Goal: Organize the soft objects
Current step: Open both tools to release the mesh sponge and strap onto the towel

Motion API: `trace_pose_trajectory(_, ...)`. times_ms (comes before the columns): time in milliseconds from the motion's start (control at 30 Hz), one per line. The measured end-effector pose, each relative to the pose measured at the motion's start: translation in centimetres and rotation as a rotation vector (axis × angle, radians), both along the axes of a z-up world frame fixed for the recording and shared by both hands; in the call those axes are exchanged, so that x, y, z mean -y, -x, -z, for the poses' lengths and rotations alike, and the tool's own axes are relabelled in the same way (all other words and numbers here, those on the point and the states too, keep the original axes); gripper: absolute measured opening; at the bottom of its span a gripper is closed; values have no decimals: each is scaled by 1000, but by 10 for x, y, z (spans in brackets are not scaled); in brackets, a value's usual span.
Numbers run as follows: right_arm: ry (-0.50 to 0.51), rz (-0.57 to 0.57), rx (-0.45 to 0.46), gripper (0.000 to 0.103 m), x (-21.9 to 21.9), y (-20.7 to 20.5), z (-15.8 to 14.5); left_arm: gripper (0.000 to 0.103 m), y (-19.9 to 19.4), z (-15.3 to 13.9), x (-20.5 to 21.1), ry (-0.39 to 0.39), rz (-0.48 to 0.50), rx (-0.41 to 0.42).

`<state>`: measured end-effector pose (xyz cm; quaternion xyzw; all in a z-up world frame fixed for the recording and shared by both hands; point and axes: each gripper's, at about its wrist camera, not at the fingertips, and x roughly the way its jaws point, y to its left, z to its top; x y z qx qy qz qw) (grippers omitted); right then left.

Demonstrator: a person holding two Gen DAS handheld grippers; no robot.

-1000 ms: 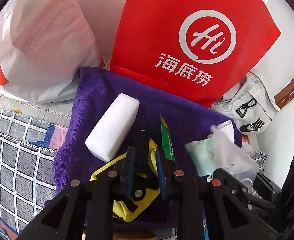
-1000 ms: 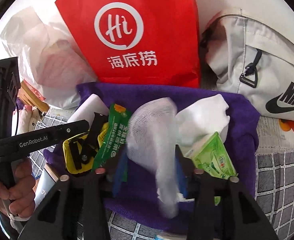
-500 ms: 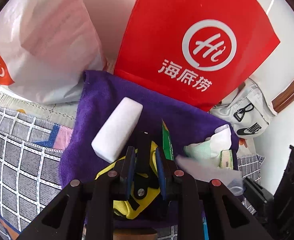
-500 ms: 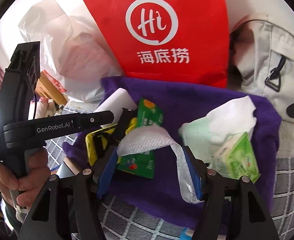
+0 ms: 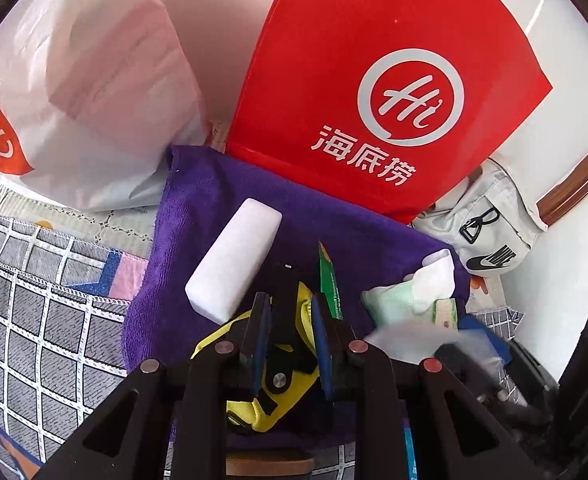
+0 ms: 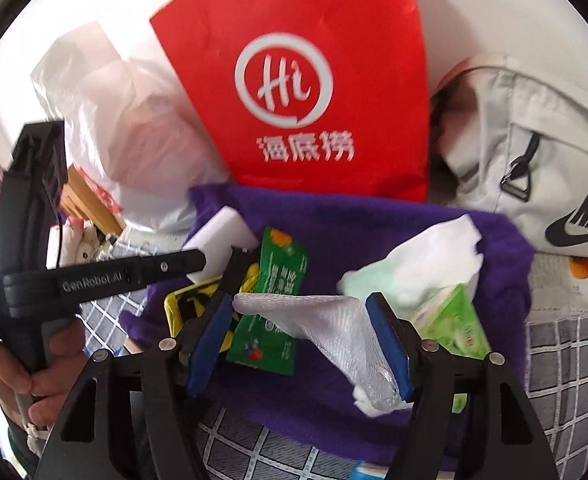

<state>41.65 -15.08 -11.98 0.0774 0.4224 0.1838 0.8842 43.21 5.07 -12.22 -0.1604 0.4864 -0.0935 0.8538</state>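
Note:
A purple towel (image 5: 198, 216) (image 6: 373, 220) carries a white sponge block (image 5: 234, 260), a green sachet (image 6: 278, 300), a green tissue pack (image 6: 445, 320) with a tissue pulled out, and a yellow pouch (image 5: 278, 408). My left gripper (image 5: 290, 304) is shut on the pouch's black strap (image 5: 288, 292). The jaws of my right gripper (image 6: 299, 300) are opening just above the towel's near side. A white foam net (image 6: 325, 320) lies spread between them, touching both pads, its lower end drooping along the right pad.
A red paper bag (image 5: 373, 80) stands behind the towel, with a white plastic bag (image 5: 94, 100) to its left and a grey Nike bag (image 6: 533, 160) to its right. Checked grey cloth (image 5: 34, 320) lies around the towel. A hand (image 6: 22, 364) holds the left tool.
The right jaws have spread apart, and the net has gone from a tall squeezed bunch to a flat sheet between the pads. The left gripper has stayed shut on the strap.

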Motion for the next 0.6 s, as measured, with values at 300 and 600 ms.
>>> trace_pose_trajectory(300,-56,73,36,73,24,-1,-11,20,2,-3,2,-3,11,4)
trace_pose_trajectory(600,-8,82,52,73,21,17,-24,20,13,-21,2,-19,8,26)
